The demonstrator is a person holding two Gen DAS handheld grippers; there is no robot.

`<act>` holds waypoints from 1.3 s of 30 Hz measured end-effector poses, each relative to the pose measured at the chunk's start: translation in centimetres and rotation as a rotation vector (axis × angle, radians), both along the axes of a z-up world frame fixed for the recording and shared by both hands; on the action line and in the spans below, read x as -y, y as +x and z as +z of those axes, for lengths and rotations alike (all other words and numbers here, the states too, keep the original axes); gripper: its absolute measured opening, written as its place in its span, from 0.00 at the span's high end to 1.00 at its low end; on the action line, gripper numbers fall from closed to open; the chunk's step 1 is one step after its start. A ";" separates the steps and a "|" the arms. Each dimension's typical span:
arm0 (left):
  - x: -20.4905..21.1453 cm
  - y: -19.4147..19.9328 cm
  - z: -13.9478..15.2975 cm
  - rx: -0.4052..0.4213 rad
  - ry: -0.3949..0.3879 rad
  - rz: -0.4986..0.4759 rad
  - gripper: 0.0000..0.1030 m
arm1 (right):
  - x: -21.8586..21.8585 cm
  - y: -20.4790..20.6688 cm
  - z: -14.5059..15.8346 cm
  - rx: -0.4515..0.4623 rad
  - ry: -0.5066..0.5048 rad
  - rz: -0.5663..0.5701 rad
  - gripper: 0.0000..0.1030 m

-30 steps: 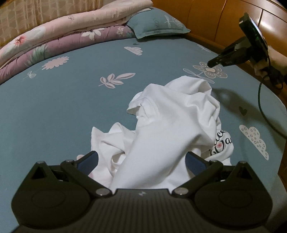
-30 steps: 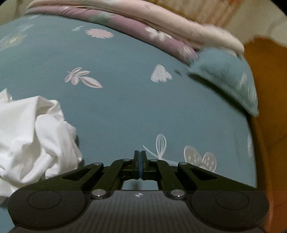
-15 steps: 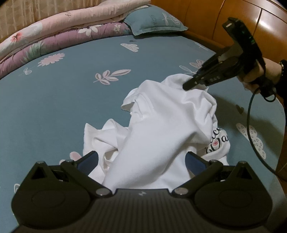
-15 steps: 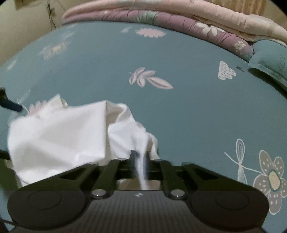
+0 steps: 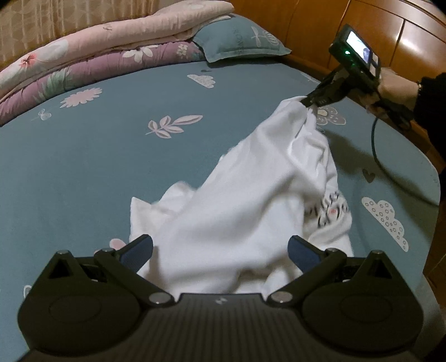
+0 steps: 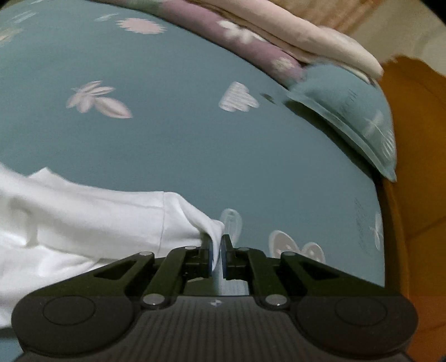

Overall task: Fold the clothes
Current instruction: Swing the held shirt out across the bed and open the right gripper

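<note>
- Left wrist view: the crumpled white cotton garment with a black printed motif (image 5: 251, 195) lies on the teal bed sheet with pale flower and cloud prints (image 5: 97, 167), in the near middle of the bed.
- The left gripper (image 5: 220, 249) hovers over the garment's near edge; its blue-padded fingers (image 5: 138, 247) are spread wide, with cloth lying between them but not pinched.
- At far right, the right gripper (image 5: 306, 101), held in a person's hand (image 5: 390, 86) with a dark sleeve, pinches the garment's far corner and lifts it off the sheet.
- Far left lies a folded pink and mauve floral quilt (image 5: 97, 61); a teal pillow (image 5: 239, 39) rests beside it, against the brown wooden headboard (image 5: 376, 25).
- Right wrist view: the right gripper's fingers (image 6: 207, 250) are pressed nearly together on a fold of white cloth, and the garment trails off to the near left.
</note>
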State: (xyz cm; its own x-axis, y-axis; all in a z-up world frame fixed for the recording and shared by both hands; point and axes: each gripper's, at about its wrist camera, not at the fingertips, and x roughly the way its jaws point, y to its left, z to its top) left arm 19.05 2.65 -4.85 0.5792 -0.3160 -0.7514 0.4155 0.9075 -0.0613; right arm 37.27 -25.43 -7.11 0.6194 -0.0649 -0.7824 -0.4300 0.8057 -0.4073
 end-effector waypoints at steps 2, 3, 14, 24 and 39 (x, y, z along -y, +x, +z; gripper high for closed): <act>-0.2 0.0 0.1 -0.001 -0.003 0.006 0.01 | 1.1 0.8 -0.3 0.031 -0.034 -0.067 0.91; -0.3 0.0 0.1 -0.002 -0.005 0.009 0.01 | 1.7 1.2 -0.4 0.027 -0.034 -0.109 0.90; -0.8 -0.1 -0.9 -0.044 -0.009 0.025 0.01 | 2.6 -3.0 2.2 -0.015 0.211 -0.126 0.68; -1.6 -0.9 -2.2 -0.008 0.051 0.091 0.01 | -2.5 -16.1 3.2 -0.058 0.400 0.064 0.29; 0.4 6.2 -4.8 0.103 0.131 0.134 0.01 | -4.3 -22.7 -0.7 -0.121 0.619 -0.077 0.17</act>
State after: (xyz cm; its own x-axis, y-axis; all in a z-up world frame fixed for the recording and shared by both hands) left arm 25.29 2.29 -9.61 0.6854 -0.1346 -0.7156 0.2887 0.9524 0.0974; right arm 14.53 -21.14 -7.77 0.5355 0.3810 -0.7537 -0.3755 0.9068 0.1916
